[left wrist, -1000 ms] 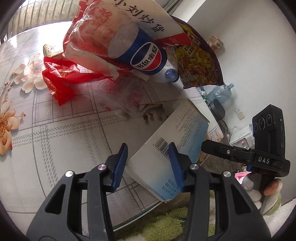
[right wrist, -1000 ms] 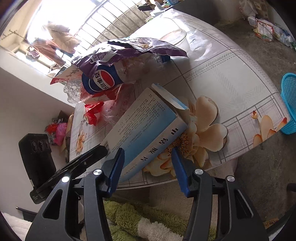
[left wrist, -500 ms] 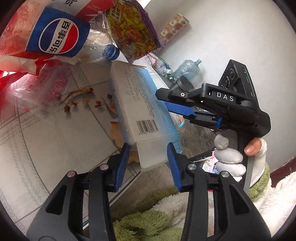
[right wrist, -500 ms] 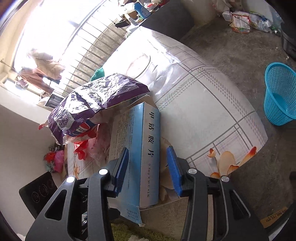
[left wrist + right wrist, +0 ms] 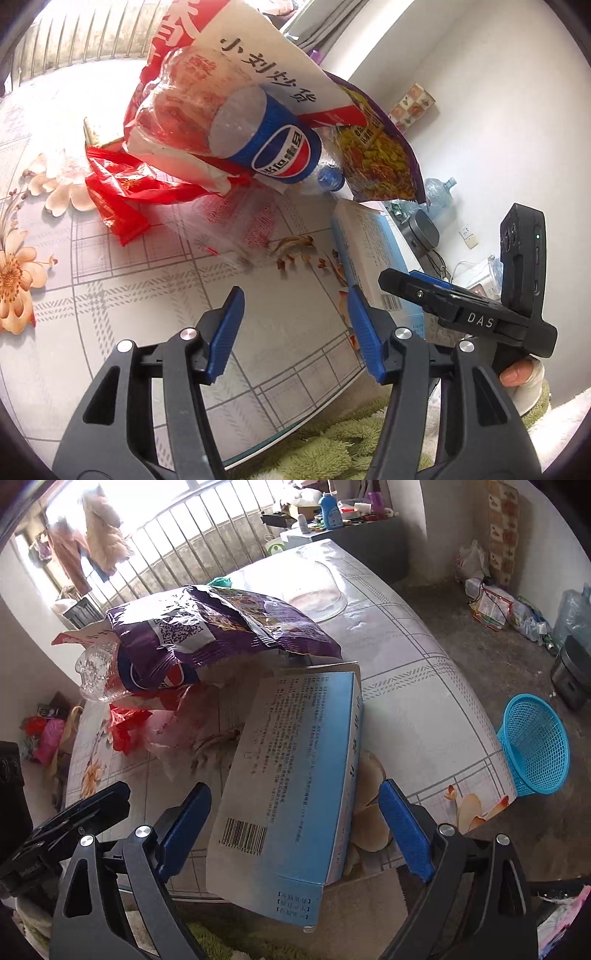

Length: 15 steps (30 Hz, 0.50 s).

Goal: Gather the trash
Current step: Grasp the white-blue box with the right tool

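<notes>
A light-blue and white carton [image 5: 291,768] lies on the flowered table [image 5: 406,672], its near end hanging over the edge. My right gripper [image 5: 295,830] straddles that end with its jaws opening, and both pads stand clear of the carton's sides. My left gripper [image 5: 295,332] is to the left of the carton [image 5: 369,240]; its jaws are opening too, with only tabletop between them. Behind lies a trash pile: a Pepsi bottle [image 5: 266,147], a purple snack bag [image 5: 207,627], a red-and-white bag [image 5: 258,66], a red wrapper [image 5: 122,192] and a clear wrapper [image 5: 240,221].
A blue mesh basket [image 5: 535,746] lies tilted on the floor past the table's right edge. A glass lid [image 5: 317,590] rests further back on the table. Water jugs and bags sit along the far wall. Green shaggy fabric [image 5: 332,443] lies below the table edge.
Both grippers were shut on the carton, carrying it; now both have opened and the carton rests on the table edge. The left gripper has drawn off to the carton's left.
</notes>
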Motion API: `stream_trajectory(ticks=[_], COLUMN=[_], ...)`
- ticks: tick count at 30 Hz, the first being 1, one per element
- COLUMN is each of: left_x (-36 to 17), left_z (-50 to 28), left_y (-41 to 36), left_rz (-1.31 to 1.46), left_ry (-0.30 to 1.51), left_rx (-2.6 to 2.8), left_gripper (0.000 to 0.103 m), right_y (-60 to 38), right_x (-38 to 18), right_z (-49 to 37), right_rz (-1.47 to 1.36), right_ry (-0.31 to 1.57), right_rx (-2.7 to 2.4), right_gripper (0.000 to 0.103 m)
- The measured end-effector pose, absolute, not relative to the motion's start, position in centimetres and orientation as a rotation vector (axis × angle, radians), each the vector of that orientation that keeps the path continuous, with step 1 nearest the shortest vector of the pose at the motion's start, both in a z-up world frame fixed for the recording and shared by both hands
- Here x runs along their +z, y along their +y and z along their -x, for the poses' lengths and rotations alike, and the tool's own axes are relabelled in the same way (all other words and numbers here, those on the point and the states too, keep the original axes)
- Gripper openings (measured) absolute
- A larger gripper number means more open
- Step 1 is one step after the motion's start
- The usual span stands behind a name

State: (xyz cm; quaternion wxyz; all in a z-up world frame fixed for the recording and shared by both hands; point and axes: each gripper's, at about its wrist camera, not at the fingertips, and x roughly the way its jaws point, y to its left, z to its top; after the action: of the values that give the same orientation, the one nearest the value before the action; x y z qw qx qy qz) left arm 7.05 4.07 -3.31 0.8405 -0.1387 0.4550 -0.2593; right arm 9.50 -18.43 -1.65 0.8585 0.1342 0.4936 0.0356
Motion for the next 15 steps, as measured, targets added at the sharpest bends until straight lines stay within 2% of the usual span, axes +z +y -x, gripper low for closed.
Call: stream_trajectory(ticks=[4, 9, 11, 15], left_x=[-2.1, -1.0, -0.5, -0.2], left_z=[-6.7, -5.3, -4.9, -4.6], left_y=[5.7, 6.7, 6.6, 6.2], left_rz=[0.296, 0.275, 0.266, 0.246], left_ry=[0.932, 0.891, 0.877, 0.856], left_rx=[-0.509, -0.493, -0.492, -0.496], left_gripper=[0.061, 0.067, 0.070, 0.073], right_y=[-17.7, -18.9, -19.1, -20.1], right_x=[-2.3, -2.8, -2.9, -2.8], right_z=[-9.1, -8.4, -8.2, -8.0], right_rz=[-0.189, -0.219, -0.234, -0.265], right_ry=[1.047, 1.057, 1.053, 1.044], right_rx=[0.056, 0.061, 0.069, 0.056], right_gripper=[0.089, 0.088, 0.078, 0.074])
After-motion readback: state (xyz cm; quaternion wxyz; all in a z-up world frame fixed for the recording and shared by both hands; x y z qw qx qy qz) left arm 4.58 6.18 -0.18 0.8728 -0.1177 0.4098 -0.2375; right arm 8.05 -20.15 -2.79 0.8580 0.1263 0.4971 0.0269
